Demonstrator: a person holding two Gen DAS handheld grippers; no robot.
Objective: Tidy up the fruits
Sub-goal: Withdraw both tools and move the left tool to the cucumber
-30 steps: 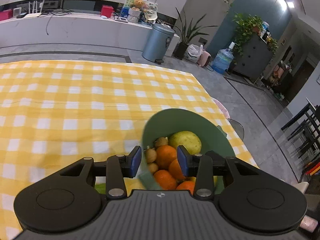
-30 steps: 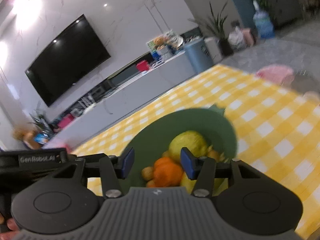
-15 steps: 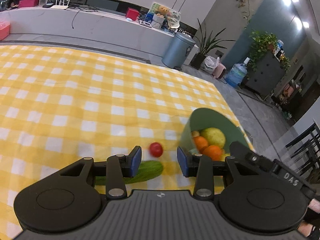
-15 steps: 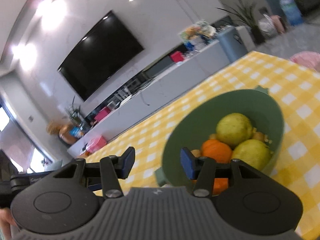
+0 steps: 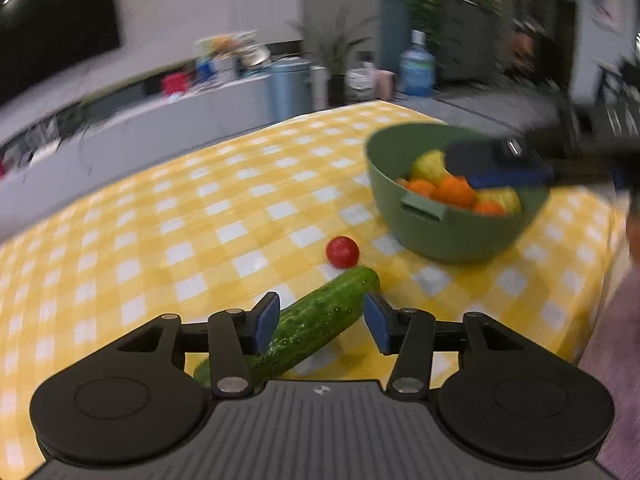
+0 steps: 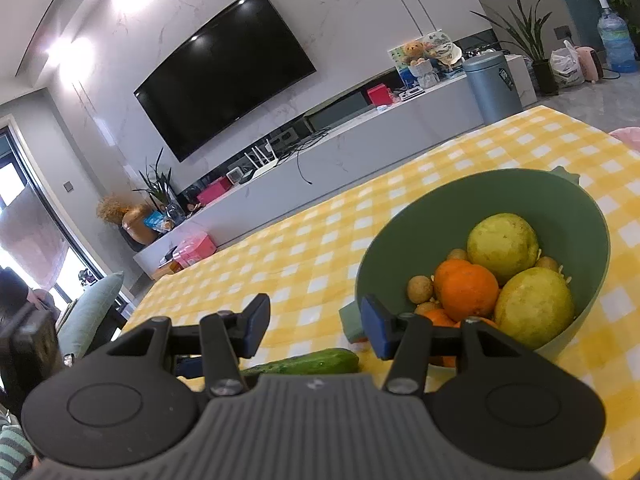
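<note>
Left claw [image 5: 320,322] gapes wide astride the cucumber [image 5: 304,326] near the surface's edge, poised to grab; right claw [image 6: 314,330] hangs open, empty, beside the fruit-filled bowl [image 6: 404,236]

Bowl [image 6: 400,236]: matt green plastic, smooth; tablecloth [image 5: 200,208]: yellow-white check cloth w/ faint creases. Cucumber [image 5: 308,324] bumpy, slightly glossy; tomato [image 5: 342,251] smooth & shiny; oranges [image 6: 466,290] dimpled. Gripper bodies matt black plastic w/ ribbed grey top, blue pads [image 6: 372,326], metal rivets.
</note>
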